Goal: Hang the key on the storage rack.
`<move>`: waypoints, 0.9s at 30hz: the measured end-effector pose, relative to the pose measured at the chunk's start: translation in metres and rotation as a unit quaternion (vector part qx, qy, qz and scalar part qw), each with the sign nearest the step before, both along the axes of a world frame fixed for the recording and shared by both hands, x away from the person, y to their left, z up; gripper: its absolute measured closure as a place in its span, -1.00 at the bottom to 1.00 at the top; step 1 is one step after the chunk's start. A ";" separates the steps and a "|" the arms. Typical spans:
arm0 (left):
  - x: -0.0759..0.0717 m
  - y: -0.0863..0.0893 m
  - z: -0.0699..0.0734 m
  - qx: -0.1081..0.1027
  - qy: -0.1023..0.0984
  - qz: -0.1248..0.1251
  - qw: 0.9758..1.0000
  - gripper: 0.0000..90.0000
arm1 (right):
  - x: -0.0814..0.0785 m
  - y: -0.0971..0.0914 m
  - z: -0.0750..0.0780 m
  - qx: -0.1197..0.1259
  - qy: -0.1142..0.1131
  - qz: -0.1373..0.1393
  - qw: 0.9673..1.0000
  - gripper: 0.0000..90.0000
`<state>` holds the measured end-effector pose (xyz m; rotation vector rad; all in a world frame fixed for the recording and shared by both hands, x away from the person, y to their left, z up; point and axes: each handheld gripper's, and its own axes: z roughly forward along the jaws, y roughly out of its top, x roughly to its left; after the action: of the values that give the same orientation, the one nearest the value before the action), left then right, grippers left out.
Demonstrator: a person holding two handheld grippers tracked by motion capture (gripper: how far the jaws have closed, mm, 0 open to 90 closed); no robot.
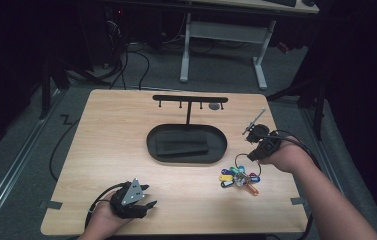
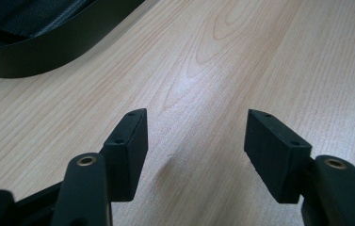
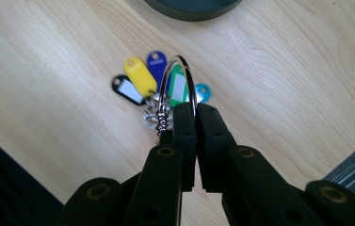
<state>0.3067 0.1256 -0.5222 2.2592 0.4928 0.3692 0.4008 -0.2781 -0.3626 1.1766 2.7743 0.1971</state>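
A bunch of coloured key tags [image 1: 237,178] hangs on a metal ring [image 3: 179,57] at the table's right. My right gripper [image 1: 257,151] is shut on that ring; in the right gripper view the jaws [image 3: 196,107] pinch the wire, with yellow [image 3: 140,75], blue, green and black tags beyond. Whether the tags rest on the wood or hang just above it I cannot tell. My left gripper [image 1: 148,197] lies near the front edge at the left. Its jaws [image 2: 196,127] stand open over bare wood with nothing between them.
A black oval tray [image 1: 151,145] holding a dark flat block sits mid-table, and its rim shows in the left gripper view [image 2: 48,52]. Behind it stands a black T-shaped rack with small hooks [image 1: 190,98]. The table's right edge lies close to the right hand.
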 end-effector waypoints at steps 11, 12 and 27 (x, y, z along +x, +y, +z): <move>0.001 0.001 -0.002 -0.004 0.001 0.003 1.000 -0.10 | -0.006 -0.001 0.035 0.004 -0.012 -0.004 1.000 0.95; 0.001 0.001 -0.002 -0.004 0.001 0.003 1.000 -0.10 | -0.006 -0.001 0.035 0.004 -0.012 -0.004 1.000 0.95; 0.001 0.003 -0.001 -0.009 -0.004 0.009 1.000 -0.13 | -0.008 0.007 0.066 -0.004 -0.031 -0.002 1.000 0.94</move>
<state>0.3080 0.1287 -0.5235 2.2369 0.5115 0.3815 0.3928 -0.2713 -0.2971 1.1540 2.7173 0.2183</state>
